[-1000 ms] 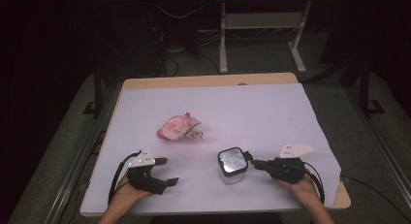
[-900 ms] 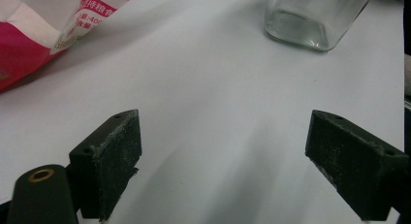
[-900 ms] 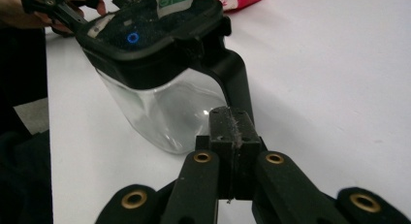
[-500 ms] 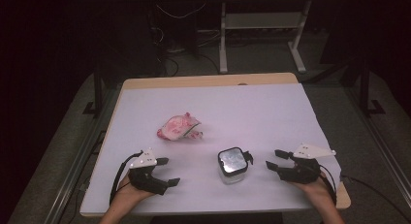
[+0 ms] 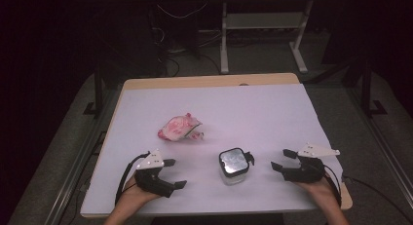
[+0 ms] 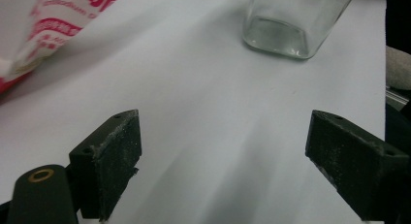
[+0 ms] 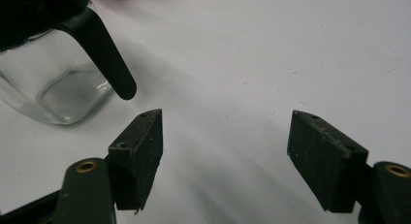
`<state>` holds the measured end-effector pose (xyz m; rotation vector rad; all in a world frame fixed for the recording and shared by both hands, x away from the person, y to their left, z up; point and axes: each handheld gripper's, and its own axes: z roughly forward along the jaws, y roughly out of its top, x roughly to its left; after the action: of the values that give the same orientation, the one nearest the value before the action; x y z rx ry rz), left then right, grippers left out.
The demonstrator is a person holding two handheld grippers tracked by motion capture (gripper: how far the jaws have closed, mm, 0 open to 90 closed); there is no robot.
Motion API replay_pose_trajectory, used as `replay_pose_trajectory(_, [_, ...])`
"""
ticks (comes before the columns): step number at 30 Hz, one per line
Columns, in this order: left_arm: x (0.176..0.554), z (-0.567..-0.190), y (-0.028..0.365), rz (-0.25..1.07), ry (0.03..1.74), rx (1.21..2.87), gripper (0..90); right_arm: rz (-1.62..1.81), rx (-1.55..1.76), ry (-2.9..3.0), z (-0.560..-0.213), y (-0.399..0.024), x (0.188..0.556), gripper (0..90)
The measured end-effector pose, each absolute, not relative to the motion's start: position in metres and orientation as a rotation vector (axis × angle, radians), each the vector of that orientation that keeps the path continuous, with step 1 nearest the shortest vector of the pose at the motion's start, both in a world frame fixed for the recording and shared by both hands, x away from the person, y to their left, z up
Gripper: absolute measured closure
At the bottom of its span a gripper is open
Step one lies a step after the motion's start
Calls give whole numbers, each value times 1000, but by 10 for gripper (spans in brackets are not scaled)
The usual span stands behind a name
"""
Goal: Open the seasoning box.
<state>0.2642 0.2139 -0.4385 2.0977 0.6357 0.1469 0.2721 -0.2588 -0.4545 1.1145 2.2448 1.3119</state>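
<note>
A square glass jar [image 5: 234, 165] with a black lid and a black latch [image 7: 104, 59] stands near the front of the white table [image 5: 253, 108]. A crumpled pink and white bag [image 5: 178, 127] lies behind it to the left. My right gripper [image 5: 282, 159] rests on the table a little right of the jar, apart from it. Its jaws have just been opening and nothing is between them [image 7: 225, 122]. My left gripper [image 5: 174, 173] sits left of the jar, open and empty [image 6: 223, 136]. In the left gripper view the jar [image 6: 291, 25] and the bag [image 6: 43, 25] lie ahead.
The table's front edge is just under both hands. A cable trails from the right gripper over the table's right corner [image 5: 343, 198]. Behind the table stand a metal frame [image 5: 263, 25] and loose cables on a dark floor.
The right gripper has drawn back to the right from the jar's latch and its jaws have spread apart. The jar, the bag and the left gripper stay where they were.
</note>
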Motion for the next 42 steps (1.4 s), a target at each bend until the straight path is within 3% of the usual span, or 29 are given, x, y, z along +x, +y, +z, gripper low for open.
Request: replay_pose_trajectory(42, [279,-419,107,80,370,2120,123,1346,1136,2243,-455,-263,274,285])
